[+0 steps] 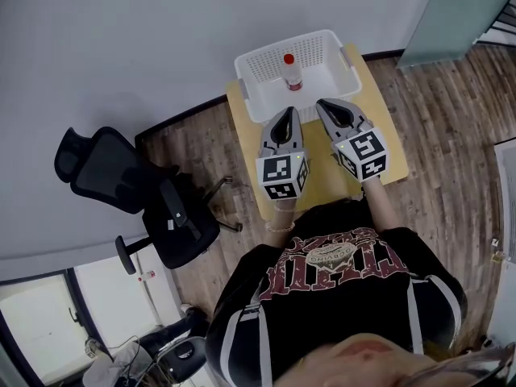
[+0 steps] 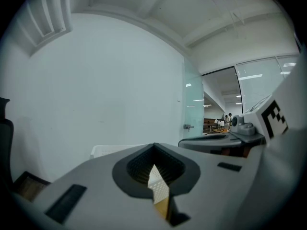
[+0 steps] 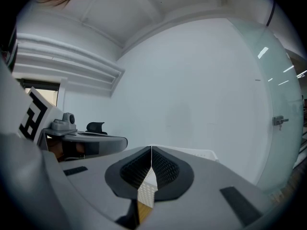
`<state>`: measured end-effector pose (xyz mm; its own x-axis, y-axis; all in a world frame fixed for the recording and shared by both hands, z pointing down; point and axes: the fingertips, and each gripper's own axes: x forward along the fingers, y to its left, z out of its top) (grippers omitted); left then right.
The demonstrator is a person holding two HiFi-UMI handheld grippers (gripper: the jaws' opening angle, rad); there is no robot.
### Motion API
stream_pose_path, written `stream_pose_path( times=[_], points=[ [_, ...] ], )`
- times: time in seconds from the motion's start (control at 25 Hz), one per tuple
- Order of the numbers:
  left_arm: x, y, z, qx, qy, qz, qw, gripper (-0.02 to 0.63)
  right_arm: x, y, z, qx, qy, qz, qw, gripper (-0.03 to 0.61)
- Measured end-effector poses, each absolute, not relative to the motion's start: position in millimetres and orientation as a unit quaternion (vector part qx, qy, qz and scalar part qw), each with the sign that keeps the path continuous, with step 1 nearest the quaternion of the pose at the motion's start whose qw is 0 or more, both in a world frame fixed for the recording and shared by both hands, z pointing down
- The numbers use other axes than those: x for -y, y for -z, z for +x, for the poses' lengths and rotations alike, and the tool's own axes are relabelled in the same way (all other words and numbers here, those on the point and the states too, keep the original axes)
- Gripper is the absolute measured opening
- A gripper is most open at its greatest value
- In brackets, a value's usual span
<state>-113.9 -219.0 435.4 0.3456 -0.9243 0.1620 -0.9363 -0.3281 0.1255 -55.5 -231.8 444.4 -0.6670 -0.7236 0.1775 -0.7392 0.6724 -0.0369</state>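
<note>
Nearest to us in the head view, low in the frame, is our black printed shirt (image 1: pixel 339 280). Just above it we hold both grippers over a small yellow table (image 1: pixel 248 135). The left gripper (image 1: pixel 288 113) has its jaws pressed together at the tips and grips nothing, and its own view shows only a sliver of basket wall and tabletop through the gap below the tips. The right gripper (image 1: pixel 326 105) is the same, closed tip to tip and empty.

Just beyond both tips, at upper centre, a white perforated basket (image 1: pixel 260 67) sits on the table's far end. A small red-capped bottle (image 1: pixel 292 72) stands upright in it, apart from the walls and a little nearer the left gripper's line.

We judge the bottle light, stiff, smooth and easy to tip, best pinched around its body below the cap. The basket looks light and rigid, best taken at its rim.

A black office chair (image 1: pixel 129 184) stands at the left.
</note>
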Motion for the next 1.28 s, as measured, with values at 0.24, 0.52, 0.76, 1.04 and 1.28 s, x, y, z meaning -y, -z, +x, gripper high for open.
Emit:
stream_pose_path(
  times=[0.24,0.52,0.76,1.04,1.28],
  points=[
    [238,-433,-115,0.592,-0.030,0.799,0.105,0.048,254,-439,-58,0.921,-0.054,0.377,0.080,0.018],
    [249,-440,-115,0.608,-0.032,0.786,0.113,0.048,275,-449,-58,0.926,-0.056,0.363,0.093,0.018],
    [254,-444,-118,0.620,-0.033,0.776,0.116,0.048,295,-463,-62,0.928,-0.054,0.351,0.113,0.018],
    [251,-449,-133,0.639,-0.030,0.759,0.123,0.048,318,-482,-70,0.924,-0.057,0.350,0.140,0.018],
    [249,-451,-135,0.650,-0.027,0.749,0.127,0.048,340,-498,-72,0.924,-0.073,0.342,0.155,0.020]
  ],
)
